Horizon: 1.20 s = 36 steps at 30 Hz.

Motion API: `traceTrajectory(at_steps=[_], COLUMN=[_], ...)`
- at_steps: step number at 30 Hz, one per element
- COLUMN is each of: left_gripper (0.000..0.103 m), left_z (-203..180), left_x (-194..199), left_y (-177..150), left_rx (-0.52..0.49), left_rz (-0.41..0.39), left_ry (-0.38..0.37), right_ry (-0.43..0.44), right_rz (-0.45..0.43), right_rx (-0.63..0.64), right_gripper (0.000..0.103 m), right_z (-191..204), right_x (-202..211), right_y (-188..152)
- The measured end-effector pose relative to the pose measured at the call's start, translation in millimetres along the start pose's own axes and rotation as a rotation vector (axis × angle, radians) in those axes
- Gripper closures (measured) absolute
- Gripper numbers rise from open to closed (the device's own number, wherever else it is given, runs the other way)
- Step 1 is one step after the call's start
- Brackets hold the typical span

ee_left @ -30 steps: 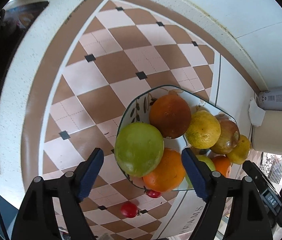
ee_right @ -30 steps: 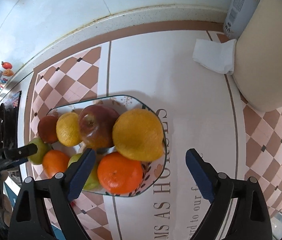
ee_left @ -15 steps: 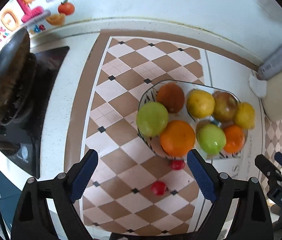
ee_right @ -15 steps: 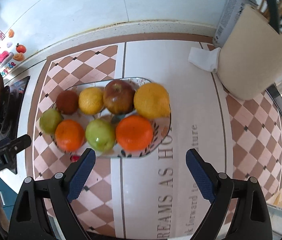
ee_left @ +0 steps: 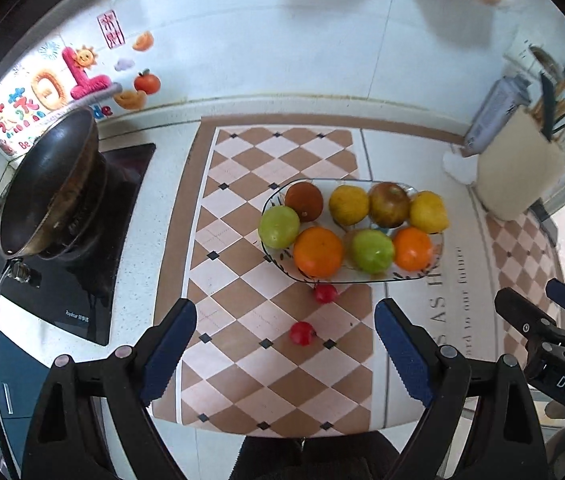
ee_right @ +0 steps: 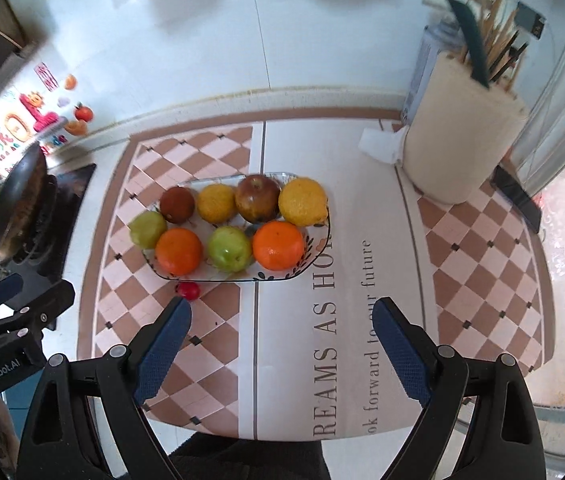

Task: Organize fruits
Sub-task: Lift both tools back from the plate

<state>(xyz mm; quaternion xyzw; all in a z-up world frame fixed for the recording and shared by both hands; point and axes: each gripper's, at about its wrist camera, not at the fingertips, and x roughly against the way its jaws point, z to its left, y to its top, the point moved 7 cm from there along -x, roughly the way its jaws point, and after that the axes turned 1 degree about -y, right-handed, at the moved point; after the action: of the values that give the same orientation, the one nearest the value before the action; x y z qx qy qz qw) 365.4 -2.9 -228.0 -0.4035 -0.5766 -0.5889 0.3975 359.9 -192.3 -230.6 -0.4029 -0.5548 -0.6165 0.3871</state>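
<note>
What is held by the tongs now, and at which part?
Nothing. Both the left tongs and the right tongs stand open and empty above the fruit plate.

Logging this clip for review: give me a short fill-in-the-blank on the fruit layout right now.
1. The plate holds ____ fruits.
2. Two small red fruits lie on the checked mat, ____ the plate.
3. The front row has two oranges and two ____ apples.
4. Both tongs hold ____.

Missing words: eight; outside; green; nothing
</note>
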Motion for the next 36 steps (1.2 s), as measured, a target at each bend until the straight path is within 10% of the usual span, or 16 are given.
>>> traceTrajectory(at_steps=[20,36], left_gripper=[0.012,0.012], left_z=[-15.0,-21.4], left_x=[103.9,109.7], left_y=[-23.1,-21.7], left_rx=[-0.020,-0.012], left_rz=[-0.151,-0.154], left_ry=[-0.046,-0.051], right_ry=[0.077,0.095], right_rz=[-0.158,-0.166], right_rx=[0.010,0.005], right_gripper=[0.009,0.009], right_z=[3.7,-1.4], right_x=[135.3,140.6], right_y=[-30.4,-21.3])
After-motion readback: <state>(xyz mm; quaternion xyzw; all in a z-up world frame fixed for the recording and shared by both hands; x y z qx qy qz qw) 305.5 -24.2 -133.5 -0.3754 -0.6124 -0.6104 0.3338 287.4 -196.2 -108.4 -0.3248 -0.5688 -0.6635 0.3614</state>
